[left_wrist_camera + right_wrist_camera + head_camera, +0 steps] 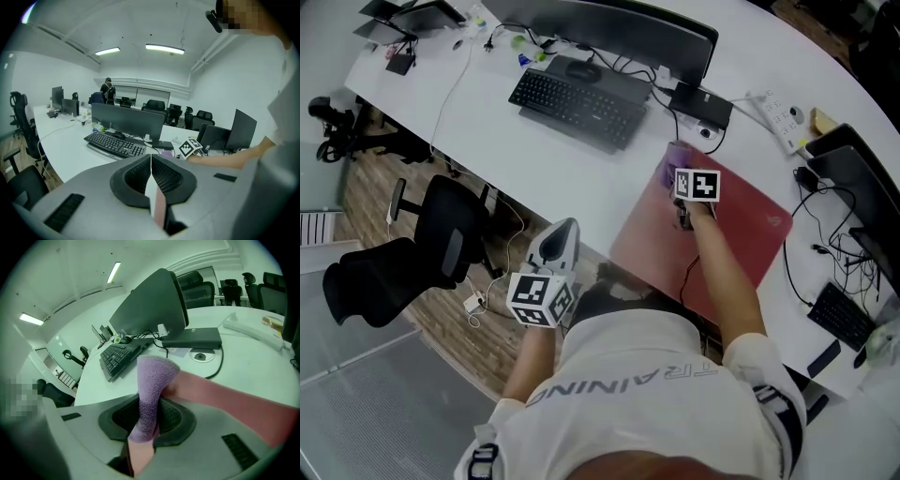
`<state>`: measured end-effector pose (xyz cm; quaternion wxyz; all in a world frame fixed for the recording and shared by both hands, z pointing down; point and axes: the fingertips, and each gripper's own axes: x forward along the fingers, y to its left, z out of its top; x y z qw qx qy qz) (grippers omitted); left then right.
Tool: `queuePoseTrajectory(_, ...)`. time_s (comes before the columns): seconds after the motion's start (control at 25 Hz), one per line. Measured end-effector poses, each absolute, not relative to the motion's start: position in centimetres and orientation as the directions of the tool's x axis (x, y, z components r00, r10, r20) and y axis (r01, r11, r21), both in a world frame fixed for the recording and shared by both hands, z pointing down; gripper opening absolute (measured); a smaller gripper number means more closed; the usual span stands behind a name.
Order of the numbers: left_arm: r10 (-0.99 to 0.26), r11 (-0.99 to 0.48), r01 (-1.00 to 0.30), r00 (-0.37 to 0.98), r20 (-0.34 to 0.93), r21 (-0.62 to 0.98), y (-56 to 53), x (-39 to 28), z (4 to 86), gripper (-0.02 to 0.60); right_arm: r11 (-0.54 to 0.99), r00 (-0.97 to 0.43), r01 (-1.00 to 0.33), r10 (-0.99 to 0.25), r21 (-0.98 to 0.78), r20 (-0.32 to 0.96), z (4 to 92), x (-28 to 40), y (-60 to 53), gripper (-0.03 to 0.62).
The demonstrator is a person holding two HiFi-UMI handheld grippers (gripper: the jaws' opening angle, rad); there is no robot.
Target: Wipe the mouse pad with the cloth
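A red mouse pad [741, 239] lies on the white desk [562, 169], its near edge at the desk's front rim. My right gripper [682, 211] is over the pad's far left corner, shut on a purple cloth [676, 157] that pokes out ahead of it. In the right gripper view the fuzzy cloth [150, 394] stands pinched between the jaws [146, 420] with the pad [234, 399] beneath. My left gripper [560, 236] hangs off the desk's front edge, held low by my waist, shut and empty; its jaws [151, 176] meet.
A black keyboard [577, 105] and monitor [619, 33] stand behind the pad, with cables and a small black box [703, 105]. A power strip [783, 120] and laptop [862, 187] lie at the right. A black office chair [412, 253] stands on the wooden floor at the left.
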<state>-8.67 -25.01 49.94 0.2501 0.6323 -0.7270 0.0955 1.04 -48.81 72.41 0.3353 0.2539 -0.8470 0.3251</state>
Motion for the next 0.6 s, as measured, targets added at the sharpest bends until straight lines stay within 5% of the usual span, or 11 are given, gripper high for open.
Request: queuePoseTrajectory(0.6,-0.870,-0.131,-0.973,0.205,0.448,0.191,-36.6,1.9,50.1,0.032,0.423,-0.510,-0.837,-0.376,-0.346,0.774,72.9,23.8,-53.1,0.106)
